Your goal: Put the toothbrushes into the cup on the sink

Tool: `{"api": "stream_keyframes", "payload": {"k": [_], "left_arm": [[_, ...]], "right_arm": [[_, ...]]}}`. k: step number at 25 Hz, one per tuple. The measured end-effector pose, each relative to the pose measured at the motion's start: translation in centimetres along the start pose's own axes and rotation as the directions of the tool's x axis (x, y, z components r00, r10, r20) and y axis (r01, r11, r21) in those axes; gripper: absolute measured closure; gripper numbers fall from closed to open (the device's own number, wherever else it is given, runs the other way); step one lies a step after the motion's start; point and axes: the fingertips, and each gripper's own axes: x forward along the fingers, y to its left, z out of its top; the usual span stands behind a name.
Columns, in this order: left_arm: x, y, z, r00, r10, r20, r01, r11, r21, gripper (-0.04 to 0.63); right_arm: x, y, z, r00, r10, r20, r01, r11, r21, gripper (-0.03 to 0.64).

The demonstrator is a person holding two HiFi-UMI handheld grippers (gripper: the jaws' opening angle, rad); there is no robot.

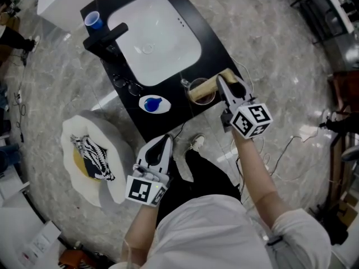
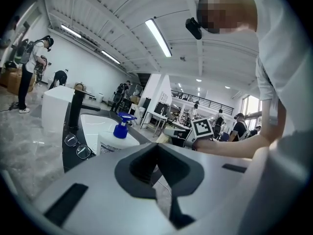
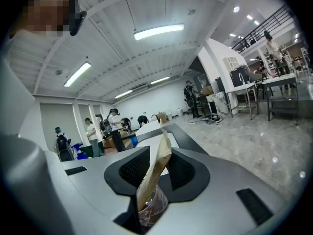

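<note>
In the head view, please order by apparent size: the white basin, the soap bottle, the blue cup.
Largest: white basin.
Then soap bottle.
Smallest: blue cup, but it stands farther away, so these two are unsure.

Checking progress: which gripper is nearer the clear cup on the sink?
Right. The right gripper is over the clear cup; the left gripper hangs off the counter's near edge.

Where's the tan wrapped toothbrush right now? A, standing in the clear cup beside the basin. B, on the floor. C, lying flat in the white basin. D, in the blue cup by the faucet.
A: the tan wrapped toothbrush leans upright with its lower end inside the clear cup.
</note>
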Motion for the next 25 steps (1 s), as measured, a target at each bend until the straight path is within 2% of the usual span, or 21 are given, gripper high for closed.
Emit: {"api": "stream_keyframes", "payload": {"k": [8,15,25], "left_arm": [[-0.4,0.8,0.7,1.000,0.012,0.005,-0.012,0.999,0.034,0.594],[-0.2,0.8,1.5,1.000,-0.015,0.011,0.014,0.999,0.050,0.594],[-0.1,-0.4,4.7,0.997,-0.066,0.040,0.060,0.989,0.133,0.594]], "right_arm": [[-1.2,-1.0,-0.5,0.997,-0.073,-0.009,0.073,0.997,0.000,0.446],[-3.1,-1.8,-0.1,0.990,-0.140,0.012,0.139,0.990,0.022,0.445],[-8.5,-2.3,2.7,0.965,-0.253,0.063,0.251,0.967,0.043,0.445]]}}
